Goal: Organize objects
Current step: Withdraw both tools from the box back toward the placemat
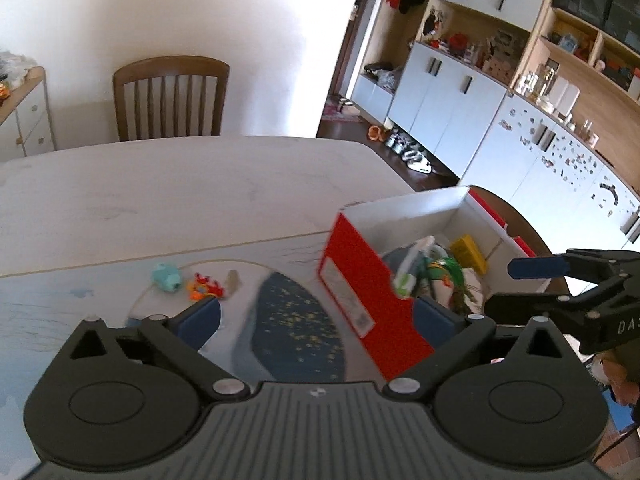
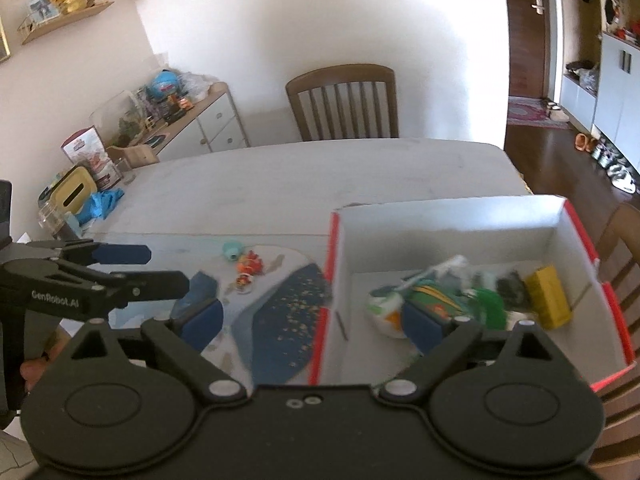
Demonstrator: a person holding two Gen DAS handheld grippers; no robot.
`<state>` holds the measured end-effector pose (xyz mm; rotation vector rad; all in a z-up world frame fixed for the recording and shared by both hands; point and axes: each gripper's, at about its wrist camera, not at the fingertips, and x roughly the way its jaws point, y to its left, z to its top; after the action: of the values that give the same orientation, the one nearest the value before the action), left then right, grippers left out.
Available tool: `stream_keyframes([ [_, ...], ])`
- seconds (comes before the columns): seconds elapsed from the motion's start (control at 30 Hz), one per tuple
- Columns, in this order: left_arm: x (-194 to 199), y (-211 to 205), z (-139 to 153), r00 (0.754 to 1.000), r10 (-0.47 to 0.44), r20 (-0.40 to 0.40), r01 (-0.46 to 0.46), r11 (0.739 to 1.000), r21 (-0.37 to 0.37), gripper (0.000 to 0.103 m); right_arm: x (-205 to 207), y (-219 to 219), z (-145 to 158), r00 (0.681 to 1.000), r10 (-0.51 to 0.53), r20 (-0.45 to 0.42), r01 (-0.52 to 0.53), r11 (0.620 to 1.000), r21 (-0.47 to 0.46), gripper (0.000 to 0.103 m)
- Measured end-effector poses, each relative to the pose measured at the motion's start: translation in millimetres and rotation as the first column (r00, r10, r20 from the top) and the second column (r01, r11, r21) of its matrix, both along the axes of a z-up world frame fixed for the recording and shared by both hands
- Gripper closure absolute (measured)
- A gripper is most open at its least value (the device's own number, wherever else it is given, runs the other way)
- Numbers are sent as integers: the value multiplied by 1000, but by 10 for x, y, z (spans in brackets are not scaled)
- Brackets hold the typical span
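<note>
A red-and-white cardboard box (image 1: pixel 352 280) (image 2: pixel 576 240) stands on the table at the right and holds several items, among them a yellow packet (image 2: pixel 548 296) and green wrappers (image 2: pixel 444 300). On the blue mat to its left lie a teal toy (image 1: pixel 167 277) (image 2: pixel 231 250), small orange-red toys (image 1: pixel 204 286) (image 2: pixel 250 267) and a pale scrap (image 1: pixel 233 280). My left gripper (image 1: pixel 316 320) is open and empty, straddling the box's near left wall. My right gripper (image 2: pixel 312 320) is open and empty, also straddling that wall, one finger over the box's contents. Each gripper shows in the other's view.
The pale table (image 1: pixel 192 184) stretches away to a wooden chair (image 1: pixel 170 98) at its far side. Another chair (image 2: pixel 624 264) stands right of the box. At the table's far left are a yellow tissue box (image 2: pixel 74 194), a blue cloth (image 2: pixel 102 202) and a clear jar (image 2: pixel 52 216).
</note>
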<state>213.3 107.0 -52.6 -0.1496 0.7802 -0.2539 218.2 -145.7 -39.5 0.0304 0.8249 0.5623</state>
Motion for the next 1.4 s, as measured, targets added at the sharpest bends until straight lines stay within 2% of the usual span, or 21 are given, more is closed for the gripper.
stream_keyframes([
  [0.37,129,610,-116,999,52,4,-52,998,-29,0,44,734,-71,997,80,-3,-80,996,-37,8],
  [0.47,179,732,-150,997,71,30,-70,997,-25,0,77,923,-126,996,92,-8,-92,995,-44,8],
  [0.67,370,921,-269,996,91,10,-91,994,-56,0,172,1256,-307,993,116,-21,-118,990,-72,9],
  [0.93,697,990,-525,993,109,-43,-109,994,9,0,380,1531,-609,996,83,-24,-85,989,-121,10],
  [1.1,845,1026,-705,990,136,-37,-134,989,56,0,535,1654,-770,995,86,-49,-92,987,-133,10],
  [1.4,1068,1082,-1023,987,154,-55,-150,987,61,0,789,1829,-1023,992,80,-94,-93,984,-150,25],
])
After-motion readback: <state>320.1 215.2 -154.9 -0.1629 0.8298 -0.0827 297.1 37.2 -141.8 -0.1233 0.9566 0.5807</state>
